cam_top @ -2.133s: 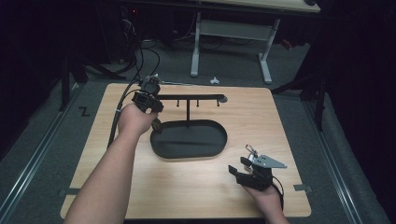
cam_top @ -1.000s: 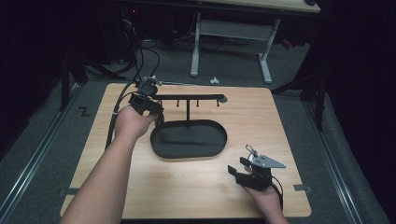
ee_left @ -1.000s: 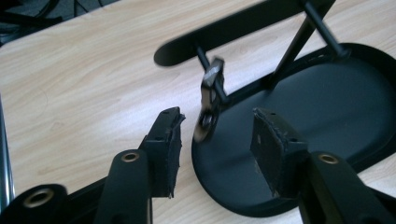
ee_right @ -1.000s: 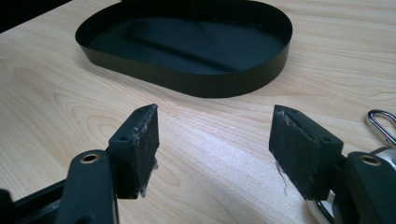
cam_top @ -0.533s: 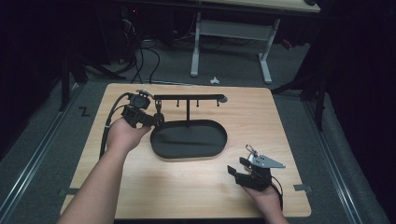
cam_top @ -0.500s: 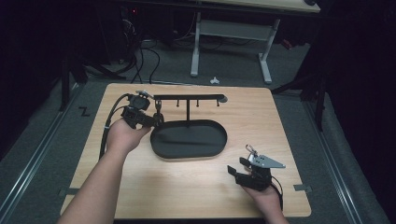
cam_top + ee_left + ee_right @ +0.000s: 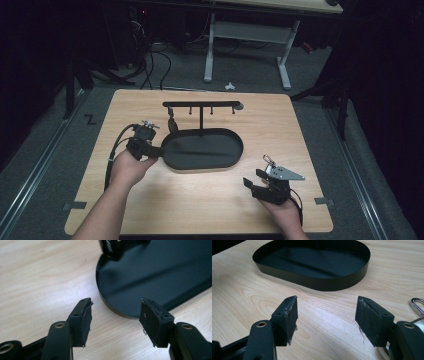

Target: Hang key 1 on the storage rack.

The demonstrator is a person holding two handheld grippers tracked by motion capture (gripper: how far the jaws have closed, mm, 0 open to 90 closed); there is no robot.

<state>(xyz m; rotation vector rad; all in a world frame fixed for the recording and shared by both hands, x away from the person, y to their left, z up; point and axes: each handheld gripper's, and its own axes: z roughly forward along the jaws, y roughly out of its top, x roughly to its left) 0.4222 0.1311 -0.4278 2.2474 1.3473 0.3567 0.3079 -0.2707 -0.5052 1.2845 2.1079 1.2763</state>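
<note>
A black oval tray [image 7: 220, 165] sits mid-table, with a T-shaped stand [image 7: 201, 105] rising from its back edge. A small dark item [image 7: 171, 123] hangs under the bar's left part. My left gripper [image 7: 158, 148] is low at the tray's left end, open, with nothing between its pads. In the left gripper view its gripper [image 7: 115, 307] points at the tray rim [image 7: 117, 311], and the hanging item [image 7: 112, 248] shows blurred at the top. My right gripper [image 7: 254, 179] rests near the front right, open and empty; seen in its own view, the gripper [image 7: 327, 305] faces the tray wall [image 7: 324, 283].
A metal clip [image 7: 418, 305] lies beside the right gripper's right jaw. The wooden tabletop [image 7: 150, 210] has bare wood in front of the tray. A second table's legs [image 7: 210, 50] and cables stand on the floor beyond the far edge.
My left gripper has drawn back from the left end of the stand's bar and come down toward me, to the tray's left end. The right gripper has stayed put.
</note>
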